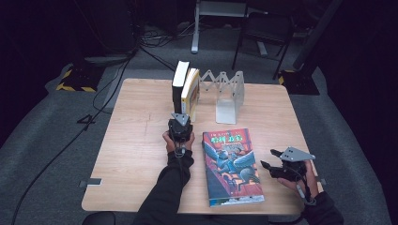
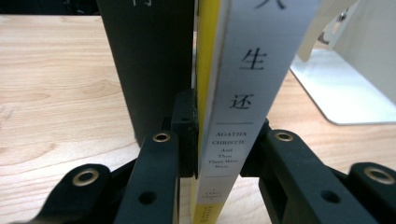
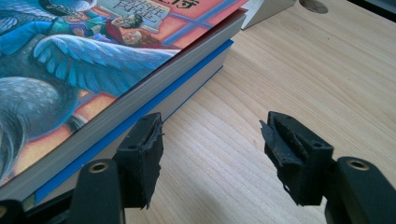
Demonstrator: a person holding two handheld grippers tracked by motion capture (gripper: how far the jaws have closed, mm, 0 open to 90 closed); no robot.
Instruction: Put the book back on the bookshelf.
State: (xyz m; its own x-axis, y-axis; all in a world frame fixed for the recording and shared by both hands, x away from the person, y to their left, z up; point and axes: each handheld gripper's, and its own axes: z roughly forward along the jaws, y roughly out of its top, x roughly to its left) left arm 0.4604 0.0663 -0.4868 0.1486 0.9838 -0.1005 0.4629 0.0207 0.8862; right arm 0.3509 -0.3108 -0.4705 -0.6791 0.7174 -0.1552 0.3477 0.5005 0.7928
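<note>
Two books stand upright at the back of the wooden table [image 1: 131, 140]: a dark one [image 1: 180, 84] and, leaning against its right side, a yellow-and-white Agatha Christie paperback [image 1: 190, 91]. My left gripper [image 1: 180, 123] is shut on that paperback [image 2: 247, 70]; its pads [image 2: 184, 126] press both sides of the lower spine, with the dark book [image 2: 149, 60] just to the left. A large illustrated book [image 1: 232, 166] lies flat on the table. My right gripper [image 1: 267, 158] rests open beside its right edge; in the right gripper view nothing lies between the jaws [image 3: 212, 149], and the book [image 3: 93, 60] is close to the left one.
A white expanding book rack [image 1: 225, 96] stands right of the upright books, its base plate [image 2: 341, 93] flat on the table. Bare wood [image 3: 303, 70] stretches right of the big book. Chairs and cables lie on the dark floor beyond the table.
</note>
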